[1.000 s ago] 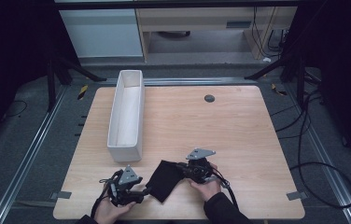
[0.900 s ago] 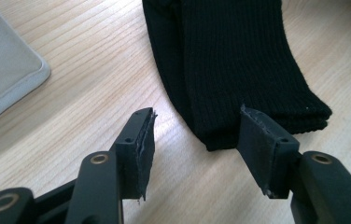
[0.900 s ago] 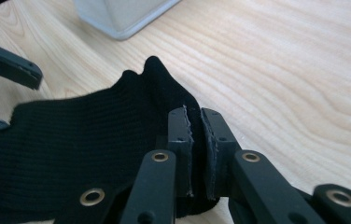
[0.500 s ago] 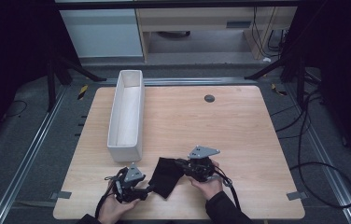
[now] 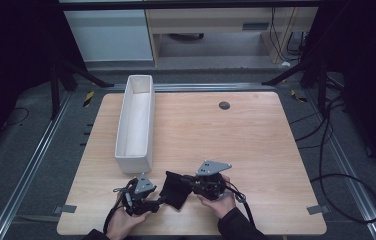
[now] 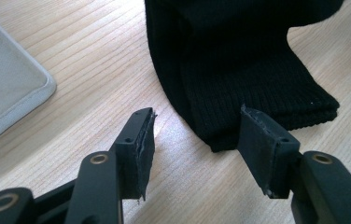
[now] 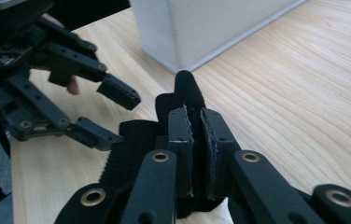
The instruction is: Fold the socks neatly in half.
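Right gripper [image 7: 193, 154] fingers pinch ribbed black knit sock [image 6: 239, 70].

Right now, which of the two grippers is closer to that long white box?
The left gripper. It sits just below the white box's near end, open at the black cloth. The right gripper is farther off to the side, shut on that cloth.

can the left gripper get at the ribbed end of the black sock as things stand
Probably yes. The left gripper stands open right at the ribbed cuff of the black sock, with bare table between. The right gripper pinches the sock's other part.
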`<state>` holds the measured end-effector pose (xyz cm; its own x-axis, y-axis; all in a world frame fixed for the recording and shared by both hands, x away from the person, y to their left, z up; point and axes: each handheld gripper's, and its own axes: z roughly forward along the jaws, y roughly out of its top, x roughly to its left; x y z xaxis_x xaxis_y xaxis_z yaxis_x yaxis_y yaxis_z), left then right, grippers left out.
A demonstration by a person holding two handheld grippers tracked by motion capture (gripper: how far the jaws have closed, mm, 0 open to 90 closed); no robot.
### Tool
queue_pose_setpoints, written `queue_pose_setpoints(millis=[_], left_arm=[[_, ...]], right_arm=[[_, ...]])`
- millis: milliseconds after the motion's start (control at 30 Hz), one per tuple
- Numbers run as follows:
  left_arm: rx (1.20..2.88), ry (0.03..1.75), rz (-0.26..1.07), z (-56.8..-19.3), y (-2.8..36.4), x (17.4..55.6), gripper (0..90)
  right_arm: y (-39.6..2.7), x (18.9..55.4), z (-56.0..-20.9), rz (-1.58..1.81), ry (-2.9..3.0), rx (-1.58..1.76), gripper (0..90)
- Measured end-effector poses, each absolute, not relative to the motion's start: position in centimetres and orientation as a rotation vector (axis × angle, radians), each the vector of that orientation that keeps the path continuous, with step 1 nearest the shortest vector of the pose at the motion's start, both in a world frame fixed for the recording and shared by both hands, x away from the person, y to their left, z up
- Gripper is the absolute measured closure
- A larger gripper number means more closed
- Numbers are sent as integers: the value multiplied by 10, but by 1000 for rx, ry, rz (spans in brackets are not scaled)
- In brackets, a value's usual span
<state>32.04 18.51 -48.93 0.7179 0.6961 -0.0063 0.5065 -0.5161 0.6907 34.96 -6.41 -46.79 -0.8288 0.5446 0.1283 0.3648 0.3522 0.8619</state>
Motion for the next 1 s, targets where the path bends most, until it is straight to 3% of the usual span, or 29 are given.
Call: queue_pose_setpoints(millis=[1000], left_arm=[[2243, 918, 356, -491, 184, 320, 445]], right_arm=[[-38, 331, -493, 1469, 2647, 656, 832]])
